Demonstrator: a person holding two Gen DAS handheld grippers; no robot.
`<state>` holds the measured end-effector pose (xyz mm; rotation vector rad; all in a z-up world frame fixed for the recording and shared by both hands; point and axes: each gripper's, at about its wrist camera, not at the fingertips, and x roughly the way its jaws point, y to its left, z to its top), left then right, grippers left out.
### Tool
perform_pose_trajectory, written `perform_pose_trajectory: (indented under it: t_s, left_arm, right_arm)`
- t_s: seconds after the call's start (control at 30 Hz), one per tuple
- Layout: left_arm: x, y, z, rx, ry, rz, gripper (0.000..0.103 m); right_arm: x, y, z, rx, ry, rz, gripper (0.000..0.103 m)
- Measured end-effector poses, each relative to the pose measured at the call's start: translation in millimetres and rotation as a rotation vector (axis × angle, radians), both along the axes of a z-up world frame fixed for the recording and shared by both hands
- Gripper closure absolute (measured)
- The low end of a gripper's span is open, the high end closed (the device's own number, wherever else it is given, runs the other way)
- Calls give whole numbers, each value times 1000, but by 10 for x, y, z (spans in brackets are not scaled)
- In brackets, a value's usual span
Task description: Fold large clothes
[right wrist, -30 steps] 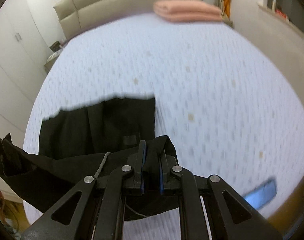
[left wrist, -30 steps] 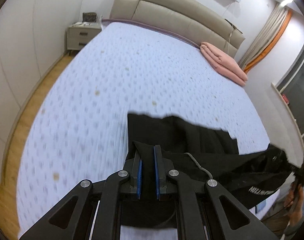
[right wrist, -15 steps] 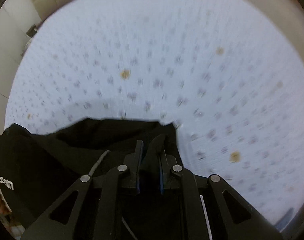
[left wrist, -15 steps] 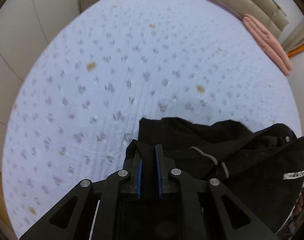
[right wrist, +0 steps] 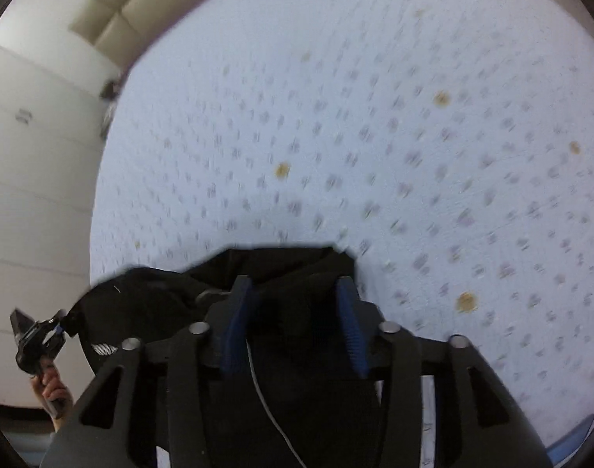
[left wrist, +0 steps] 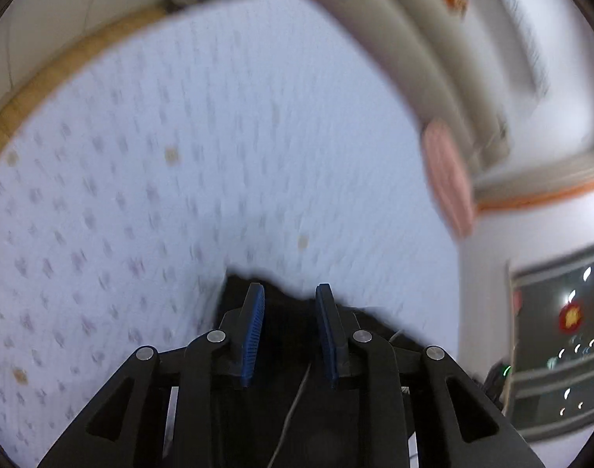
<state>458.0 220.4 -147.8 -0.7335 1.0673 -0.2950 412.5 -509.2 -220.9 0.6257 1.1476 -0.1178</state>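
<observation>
Beyond the black garment [right wrist: 281, 273], the bed [right wrist: 375, 117] surface lies open. A folded pink blanket [left wrist: 449, 179] occupies the bed's far edge, against the headboard [left wrist: 406, 50].

- The black bunched fabric garment [right wrist: 281, 273] lay on the near edge of the pale patterned quilted bed [right wrist: 375, 136].
- The pink folded blanket [left wrist: 449, 179] lay at the bed's far right, before the beige padded headboard [left wrist: 406, 50].

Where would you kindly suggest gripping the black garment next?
Probably the far edge of the black garment, approached from the near side, one corner per gripper. It lies as a flat, fairly straight hem on the bed, and both the left gripper and right gripper are open.
</observation>
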Motion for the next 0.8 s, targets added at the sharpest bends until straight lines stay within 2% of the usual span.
perform_pose_trajectory:
  t_s: [0.03,0.07,0.1,0.13,0.2,0.3,0.33,0.4,0.43,0.47,0.53,0.57,0.8]
  left_arm:
    - [-12,60,105,63,-28,16,69]
    - [-18,70,177,136,-44,16,59]
    - [-19,48,198,179,-49,6,52]
    - [-13,-7,188,212,-50,-20,51]
    - [16,-180,65,229,-27,-102,51]
    - [100,-486,-278,221,34,-242,51]
    - [132,-543,-381,201,53,-262,51]
    - [219,-568,-604,80,84,-267,51]
    - [264,-568,-688,39,93,-266,51]
    - [291,-578,-731,52,93,-267,51]
    - [352,-655,-800,158,79,-283,51]
    - [377,-698,-842,164,80,-308,51]
    - [566,-734,-1109,14,133,-409,49]
  right_arm:
    - [-12,-31,60,-22,-14,-1,51]
    - [2,-36,89,-43,-25,10,44]
    - [34,-4,78,-68,-24,33,30]
    - [63,49,31,-97,-14,55,25]
    - [125,161,-91,-121,3,99,25]
    - [243,317,-328,-187,-10,188,25]
    - [291,352,-412,-222,-10,220,25]
    - [355,374,-548,-241,-7,261,25]
    - [384,358,-606,-208,-8,279,25]
    - [380,321,-643,-177,-10,287,25]
    - [400,289,-685,-141,-16,294,25]
    - [407,272,-705,-135,-16,294,25]
    - [542,212,-930,-19,-8,284,24]
